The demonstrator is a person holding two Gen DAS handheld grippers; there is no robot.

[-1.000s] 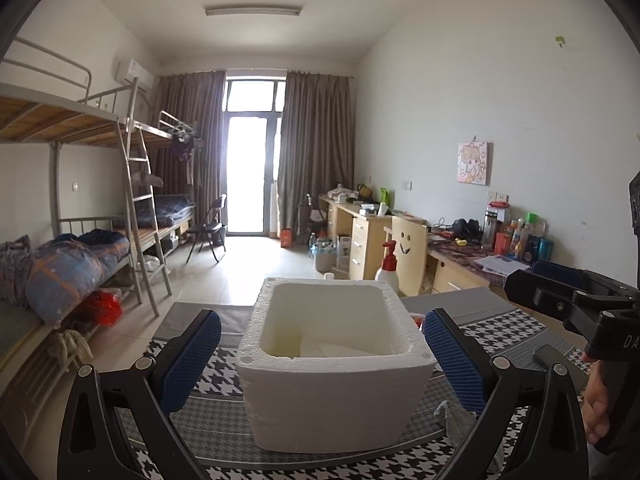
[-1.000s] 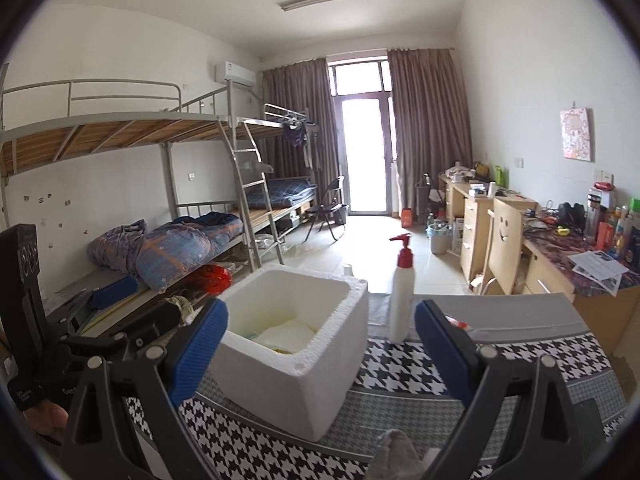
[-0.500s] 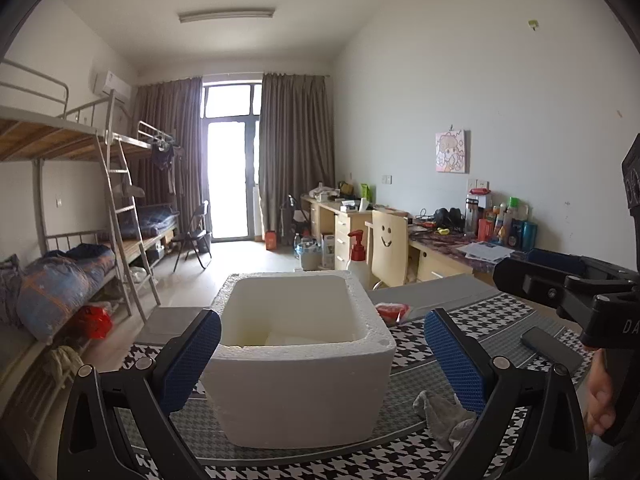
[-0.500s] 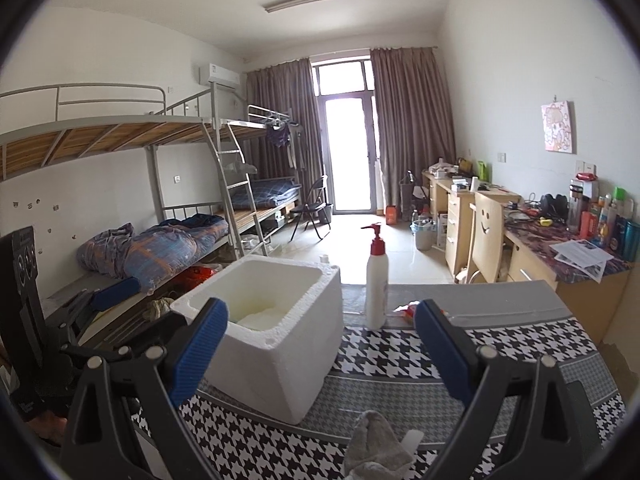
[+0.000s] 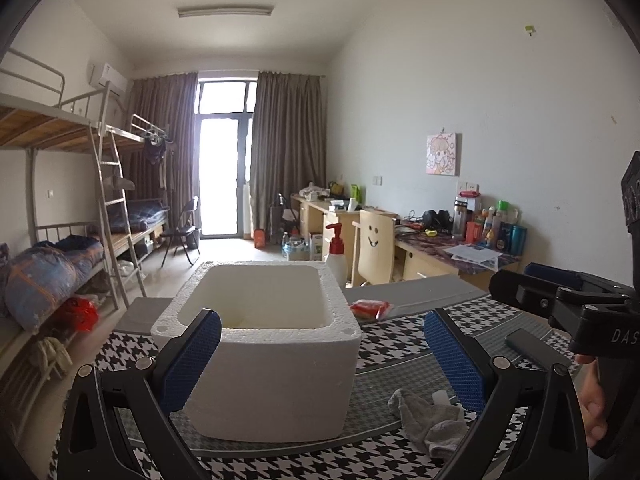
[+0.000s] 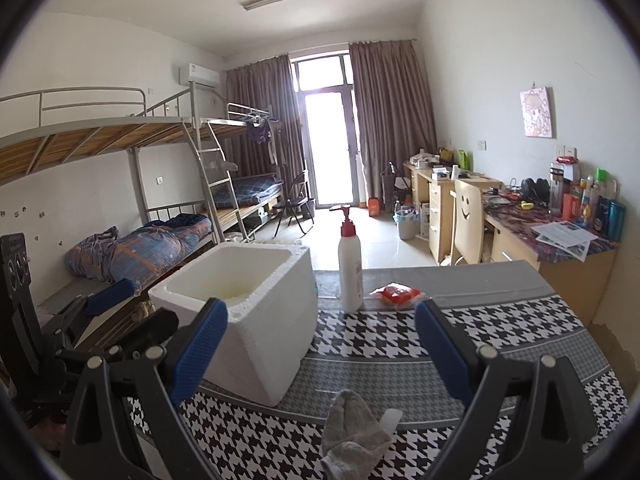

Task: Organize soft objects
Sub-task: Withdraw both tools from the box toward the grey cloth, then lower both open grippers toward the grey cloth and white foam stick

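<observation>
A white foam box [image 5: 264, 344] [image 6: 248, 312] stands open-topped on the houndstooth tablecloth. A crumpled grey cloth [image 5: 430, 420] [image 6: 352, 432] lies on the table in front of the box's right side. My left gripper [image 5: 320, 364] is open, above the near edge of the table, with the box between its blue pads. My right gripper [image 6: 320, 352] is open too, with the grey cloth low between its fingers. Neither holds anything. The right gripper's body [image 5: 568, 304] shows at the right of the left wrist view, a hand under it.
A white pump bottle with a red top [image 6: 350, 264] stands behind the box. A red packet [image 6: 396, 294] lies beside it and a dark phone [image 5: 528, 344] lies at the right. A small white object [image 6: 390, 418] sits next to the cloth. Desks and bunk beds line the room beyond.
Both grippers have pulled back and dipped, so the box looks farther away and the grey cloth has come fully into view. Both stayed open.
</observation>
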